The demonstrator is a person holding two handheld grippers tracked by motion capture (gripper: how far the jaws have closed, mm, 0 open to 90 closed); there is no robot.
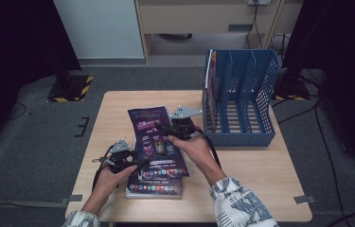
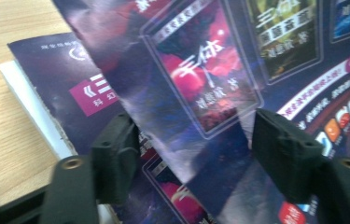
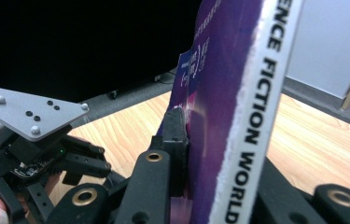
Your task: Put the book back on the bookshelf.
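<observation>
A purple magazine [image 1: 157,137] is lifted at a slant above the front middle of the wooden table [image 1: 251,165], its spine reading "SCIENCE FICTION WORLD" in the right gripper view. The right gripper [image 1: 168,130] pinches it at the spine edge, one black pad pressed flat against the cover and the other jaw behind the spine. The left gripper [image 1: 139,163] is at the magazine's lower left edge; in its own view the jaws stand spread wide, one on each side of the tilted cover, not squeezing it. Under the lifted copy lies a second magazine [image 1: 154,188] of the same look, flat on the table near the front edge. Well off to the right stands a blue mesh file rack [image 1: 241,97] with upright dividers; something thin [image 1: 208,71] stands in its leftmost slot.
</observation>
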